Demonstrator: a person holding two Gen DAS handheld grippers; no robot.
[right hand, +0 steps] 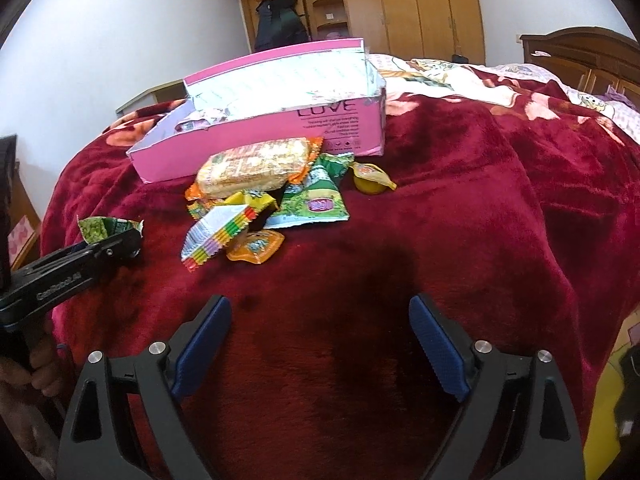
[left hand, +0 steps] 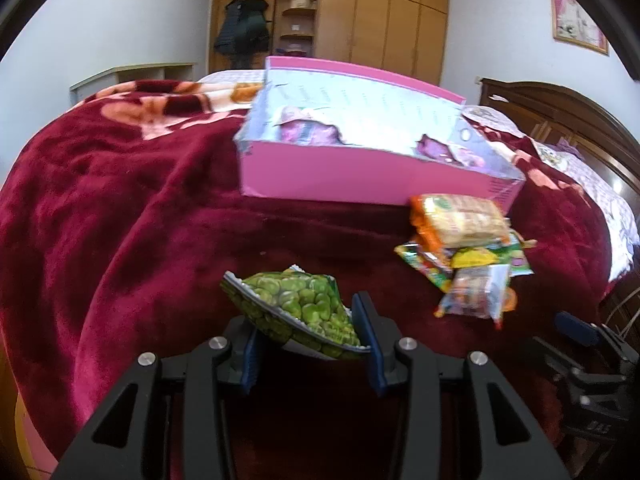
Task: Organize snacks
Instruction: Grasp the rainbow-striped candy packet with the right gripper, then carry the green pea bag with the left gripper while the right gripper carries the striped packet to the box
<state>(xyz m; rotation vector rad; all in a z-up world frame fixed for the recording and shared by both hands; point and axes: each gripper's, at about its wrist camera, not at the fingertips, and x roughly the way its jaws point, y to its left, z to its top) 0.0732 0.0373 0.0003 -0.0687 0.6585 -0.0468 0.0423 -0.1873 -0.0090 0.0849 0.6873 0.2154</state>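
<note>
Green pea packet (left hand: 298, 312) clamped in left tool (left hand: 308, 344)

- Green pea snack bag (left hand: 298, 312): tilted, clamped in the left gripper (left hand: 308, 344), lower centre of frame.
- Pink box (left hand: 360, 160): open-topped, on bed, upper centre.
- Snack pile (right hand: 260, 196): assorted wrappers, loosely heaped just before the box; biscuit pack (right hand: 256, 166) uppermost.
- Yellow jelly cup (right hand: 370, 180): right of pile.

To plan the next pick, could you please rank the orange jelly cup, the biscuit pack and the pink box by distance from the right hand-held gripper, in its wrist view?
From the right hand-held gripper:
1. Orange jelly cup, nearest, left of centre on the blanket.
2. Biscuit pack, atop the snack pile.
3. Pink box, farthest, behind the pile.
</note>
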